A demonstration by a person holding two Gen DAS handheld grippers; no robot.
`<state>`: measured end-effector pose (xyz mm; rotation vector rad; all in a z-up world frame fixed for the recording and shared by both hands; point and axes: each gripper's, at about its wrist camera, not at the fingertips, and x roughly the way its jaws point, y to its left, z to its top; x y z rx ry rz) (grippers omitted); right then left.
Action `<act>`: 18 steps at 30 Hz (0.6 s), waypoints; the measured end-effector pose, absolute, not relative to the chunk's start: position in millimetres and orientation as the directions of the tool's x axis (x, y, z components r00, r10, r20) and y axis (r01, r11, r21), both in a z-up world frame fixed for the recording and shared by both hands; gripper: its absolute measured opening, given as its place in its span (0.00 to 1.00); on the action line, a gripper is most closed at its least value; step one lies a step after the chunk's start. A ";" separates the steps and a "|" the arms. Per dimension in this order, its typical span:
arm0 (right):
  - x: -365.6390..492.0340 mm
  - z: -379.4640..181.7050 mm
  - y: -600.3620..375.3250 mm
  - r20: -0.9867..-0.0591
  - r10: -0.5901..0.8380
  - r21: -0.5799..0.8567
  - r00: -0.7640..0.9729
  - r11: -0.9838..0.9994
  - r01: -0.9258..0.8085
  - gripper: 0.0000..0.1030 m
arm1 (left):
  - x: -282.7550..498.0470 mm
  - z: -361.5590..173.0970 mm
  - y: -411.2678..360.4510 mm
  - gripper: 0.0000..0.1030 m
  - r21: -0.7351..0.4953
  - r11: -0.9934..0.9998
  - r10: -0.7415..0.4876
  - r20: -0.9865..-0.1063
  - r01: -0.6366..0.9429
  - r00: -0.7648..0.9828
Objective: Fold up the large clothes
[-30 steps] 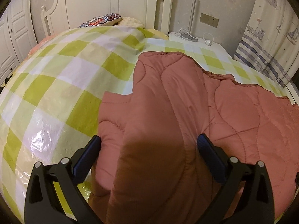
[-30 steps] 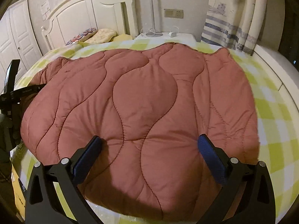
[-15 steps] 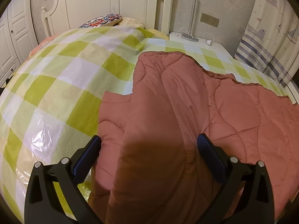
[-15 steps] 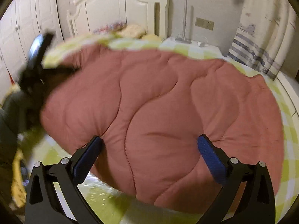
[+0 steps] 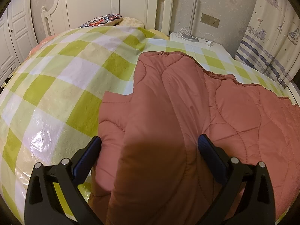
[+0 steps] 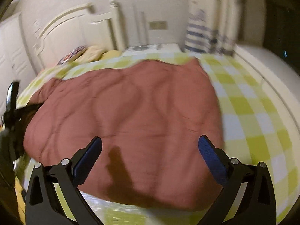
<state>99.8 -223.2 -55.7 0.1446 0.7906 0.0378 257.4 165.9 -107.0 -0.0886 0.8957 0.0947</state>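
Quilted salmon-pink garment (image 5: 187, 112) lies bunched on my green-and-white checked bed cover (image 5: 56, 86). My left hand-held gripper (image 5: 150, 144) straddles a raised fold, jaws wide. My right hand-held gripper (image 6: 150, 144) hovers wide above it.

A green-checked bed cover (image 5: 71, 86) lies under clear plastic. At 12 o'clock stands a white headboard (image 5: 112, 5); pillows (image 5: 105, 19) below it, curtain (image 5: 271, 43) at 2 o'clock.
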 end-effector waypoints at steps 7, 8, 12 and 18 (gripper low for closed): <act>102.7 -54.3 -232.8 -0.705 0.124 0.174 0.698 0.985 0.000 0.95 | 257.2 -107.2 165.6 0.98 -0.035 0.992 0.048 -0.781 -0.120 0.622; 104.3 -43.9 -236.5 -0.686 0.127 0.182 0.716 0.983 0.000 0.95 | 257.0 -107.2 165.9 0.98 -0.035 0.992 0.048 -0.781 -0.120 0.623; 127.4 -12.6 -243.3 -0.658 0.111 0.157 0.745 0.988 -0.009 0.95 | 257.0 -107.2 166.0 0.98 -0.036 0.992 0.047 -0.781 -0.120 0.623; 203.9 -36.4 -256.3 -0.751 0.213 0.261 0.625 0.965 -0.015 0.95 | 256.6 -107.1 166.0 0.98 -0.038 0.992 0.045 -0.781 -0.120 0.623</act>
